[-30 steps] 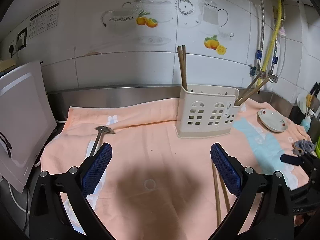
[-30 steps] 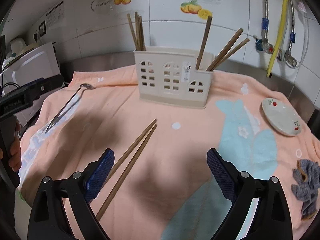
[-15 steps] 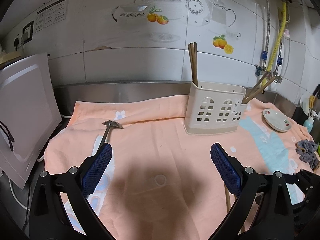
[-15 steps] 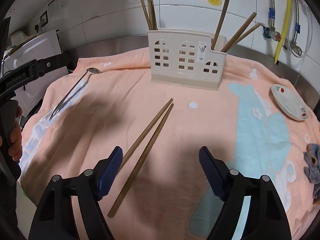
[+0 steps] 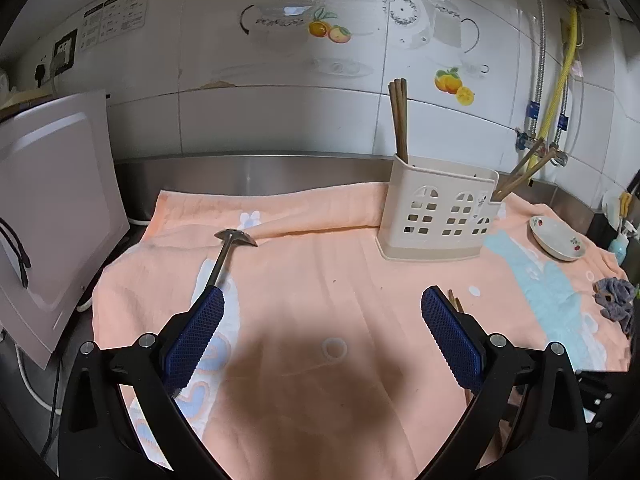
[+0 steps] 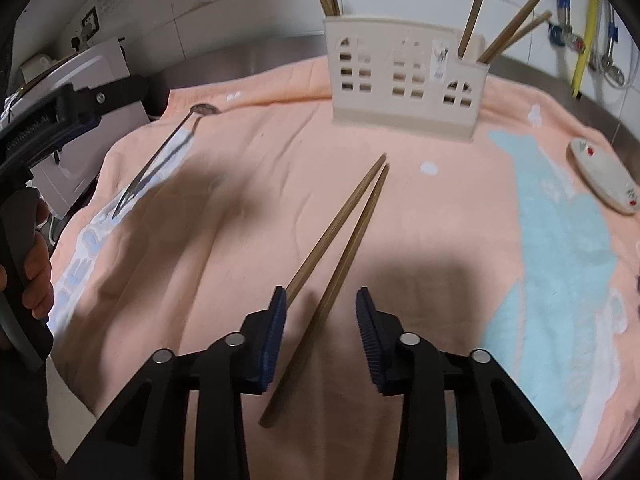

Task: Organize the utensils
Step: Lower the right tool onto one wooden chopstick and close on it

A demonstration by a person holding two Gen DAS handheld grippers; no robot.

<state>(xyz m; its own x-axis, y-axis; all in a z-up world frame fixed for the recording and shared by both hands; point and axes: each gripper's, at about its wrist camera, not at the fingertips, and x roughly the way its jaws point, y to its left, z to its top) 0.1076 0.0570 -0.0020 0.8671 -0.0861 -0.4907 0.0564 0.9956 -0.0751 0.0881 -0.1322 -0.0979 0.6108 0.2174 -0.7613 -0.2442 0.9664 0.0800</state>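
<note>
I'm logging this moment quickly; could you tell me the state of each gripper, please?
Left gripper: open, holding nothing.
Right gripper: jaws have just been closing around the loose chopsticks; pads not yet pressing both, so still open.

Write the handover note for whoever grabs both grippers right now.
Right gripper: jaws have just been closing around the loose chopsticks on the towel; one stick lies between the pads, the other against the left pad, no firm grip yet.
Left gripper: open, empty, above the towel.
Holder stands at the back with several chopsticks already in it.
Left to do: finish the grasp, put the pair in the holder, then deal with the metal utensil lying at the towel's left side.
</note>
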